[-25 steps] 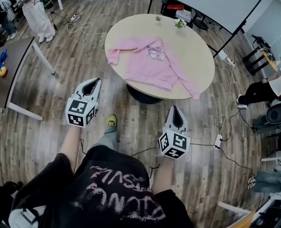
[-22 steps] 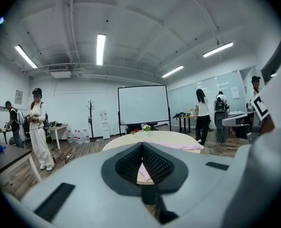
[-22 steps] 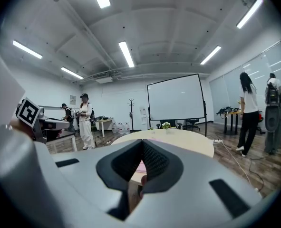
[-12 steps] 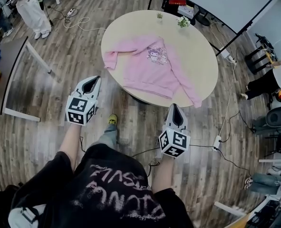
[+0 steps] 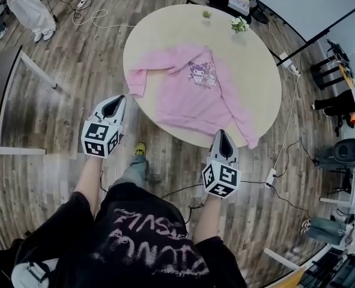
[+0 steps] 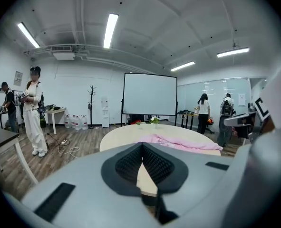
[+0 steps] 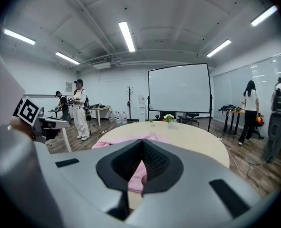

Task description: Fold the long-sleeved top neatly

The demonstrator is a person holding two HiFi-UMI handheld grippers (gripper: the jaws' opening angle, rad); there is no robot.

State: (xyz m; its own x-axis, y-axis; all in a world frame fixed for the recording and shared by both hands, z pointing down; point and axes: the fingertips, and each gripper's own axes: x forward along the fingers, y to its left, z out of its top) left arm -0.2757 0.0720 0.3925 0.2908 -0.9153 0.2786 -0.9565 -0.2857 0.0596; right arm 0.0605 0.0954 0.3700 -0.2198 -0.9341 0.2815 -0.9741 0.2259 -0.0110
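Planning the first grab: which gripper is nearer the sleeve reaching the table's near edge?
Right. The right gripper is just beside that sleeve, near its end; the left gripper is far off, by the other sleeve.

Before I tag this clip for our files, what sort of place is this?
Probably an office meeting room: a projection screen, ceiling strip lights, and a round table with the pink top on it.
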